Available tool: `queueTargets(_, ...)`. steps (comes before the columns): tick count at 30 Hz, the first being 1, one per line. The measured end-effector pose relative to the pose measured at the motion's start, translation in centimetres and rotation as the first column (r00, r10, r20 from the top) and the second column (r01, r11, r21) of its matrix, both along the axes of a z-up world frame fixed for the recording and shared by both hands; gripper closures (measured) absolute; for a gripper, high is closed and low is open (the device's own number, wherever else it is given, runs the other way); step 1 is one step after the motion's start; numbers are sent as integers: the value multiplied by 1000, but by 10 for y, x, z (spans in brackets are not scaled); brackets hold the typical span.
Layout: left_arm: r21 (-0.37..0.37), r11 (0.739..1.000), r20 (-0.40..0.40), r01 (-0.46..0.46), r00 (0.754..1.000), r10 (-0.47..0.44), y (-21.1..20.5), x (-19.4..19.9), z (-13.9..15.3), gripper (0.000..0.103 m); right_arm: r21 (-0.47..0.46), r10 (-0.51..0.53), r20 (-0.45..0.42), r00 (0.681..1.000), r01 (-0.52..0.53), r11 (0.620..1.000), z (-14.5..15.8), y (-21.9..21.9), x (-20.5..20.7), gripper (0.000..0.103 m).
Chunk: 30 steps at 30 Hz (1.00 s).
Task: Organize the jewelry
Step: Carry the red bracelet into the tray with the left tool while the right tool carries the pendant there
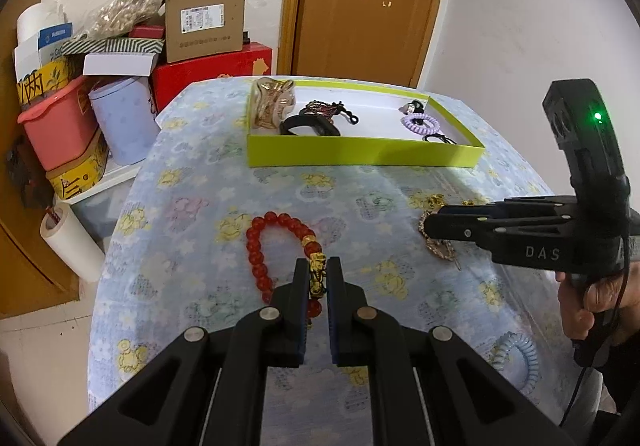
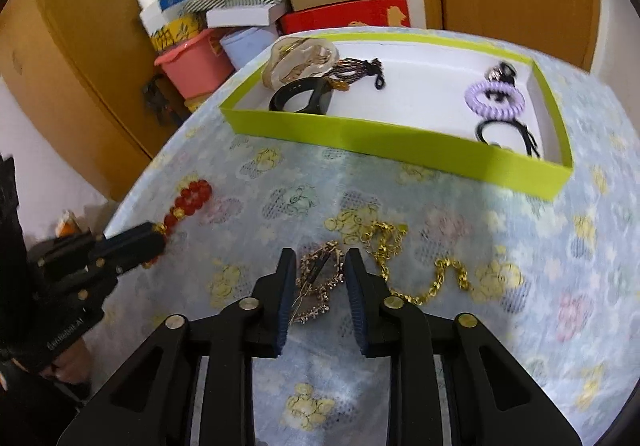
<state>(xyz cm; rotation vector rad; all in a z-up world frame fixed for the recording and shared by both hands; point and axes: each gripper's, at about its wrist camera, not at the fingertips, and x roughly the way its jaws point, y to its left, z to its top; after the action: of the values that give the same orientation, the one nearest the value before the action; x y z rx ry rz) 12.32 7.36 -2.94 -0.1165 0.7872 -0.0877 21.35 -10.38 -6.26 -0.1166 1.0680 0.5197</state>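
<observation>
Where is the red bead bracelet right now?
The red bead bracelet lies on the flowery tablecloth, in front of the green tray. In the left wrist view, the left gripper pinches its gold charm.

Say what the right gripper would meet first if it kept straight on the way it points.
Likely the gold hairpin, lying between the right gripper's open fingers, then the tablecloth under it. The gold chain lies just off to one side.

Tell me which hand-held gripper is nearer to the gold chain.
Right. The right hand-held gripper straddles a brooch just beside the gold chain; the left hand-held gripper is across the table, clamped on the red bracelet.
</observation>
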Motion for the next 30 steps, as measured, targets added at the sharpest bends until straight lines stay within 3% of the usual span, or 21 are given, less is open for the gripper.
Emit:
queueTargets(2, -8, 1000, -2, -2, 1000, 2, 1, 0, -1, 95, -45, 29, 32, 999, -28, 999, 0, 6, -5, 81)
queueTargets(6, -12, 1000, -5, 2, 1000, -2, 0, 1, -3, 95, -105, 67, 66, 996, -60, 993, 0, 14, -11, 99)
queueTargets(14, -10, 1000, -9, 12, 1000, -12, -3, 1, -3, 95, -134, 89, 91, 992, -77, 988, 1, 14, -18, 99)
queueTargets(23, -28, 999, 4, 26, 1000, -25, -10, -2, 6, 95, -73, 63, 126, 990, -54, 996, 22, -3, -33, 99)
queueTargets(30, -64, 997, 38, 36, 999, -33, -13, -7, 29, 95, -28, 23, 163, 986, -19, 999, 47, -24, -44, 99)
